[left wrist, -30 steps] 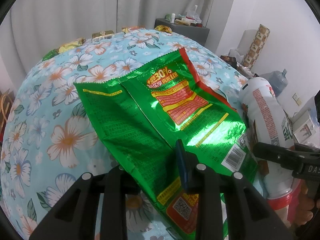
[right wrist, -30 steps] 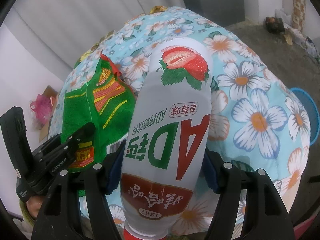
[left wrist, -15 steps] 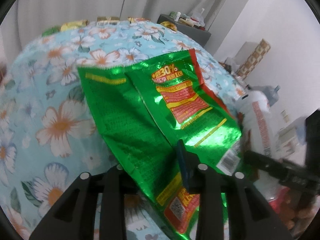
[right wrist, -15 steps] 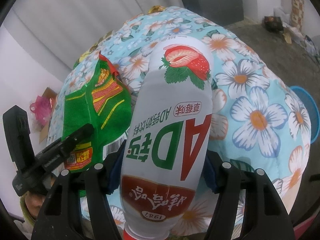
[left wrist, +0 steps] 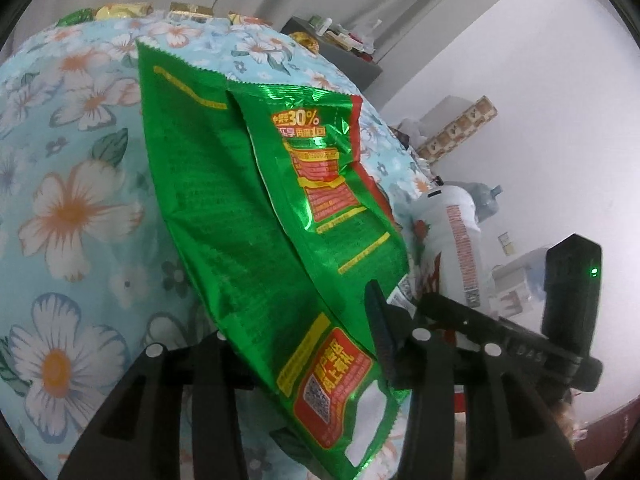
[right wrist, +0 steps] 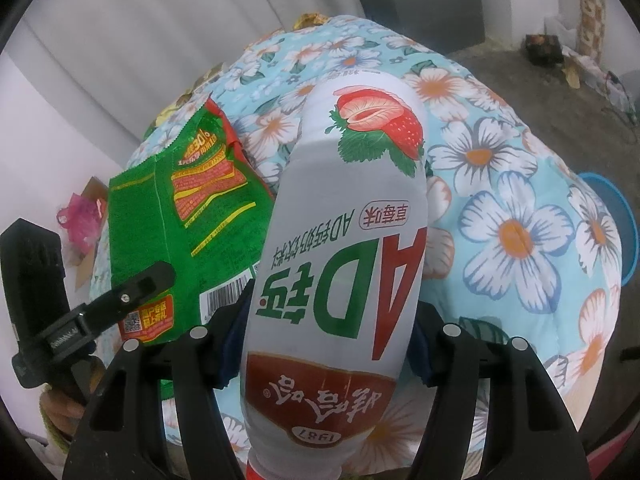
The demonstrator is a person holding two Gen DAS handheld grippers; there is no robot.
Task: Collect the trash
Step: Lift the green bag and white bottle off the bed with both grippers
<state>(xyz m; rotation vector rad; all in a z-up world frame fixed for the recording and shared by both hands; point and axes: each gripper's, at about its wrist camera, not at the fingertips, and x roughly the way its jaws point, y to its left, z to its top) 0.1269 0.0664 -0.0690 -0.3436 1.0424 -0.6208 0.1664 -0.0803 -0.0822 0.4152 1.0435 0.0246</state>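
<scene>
green-red snack bag (left wrist: 256,216) | white strawberry-print bottle (right wrist: 340,240) | blue floral cloth (right wrist: 500,184)

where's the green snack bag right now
The green snack bag is clamped in the left tongs above the floral bedspread, just left of the strawberry milk bottle.

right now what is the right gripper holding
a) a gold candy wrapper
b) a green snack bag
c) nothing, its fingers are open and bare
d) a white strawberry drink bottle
d: in the right wrist view the right gripper is clamped on the white strawberry drink bottle, one finger pressed to each side of it, while the green snack bag sits in the left gripper.
</scene>
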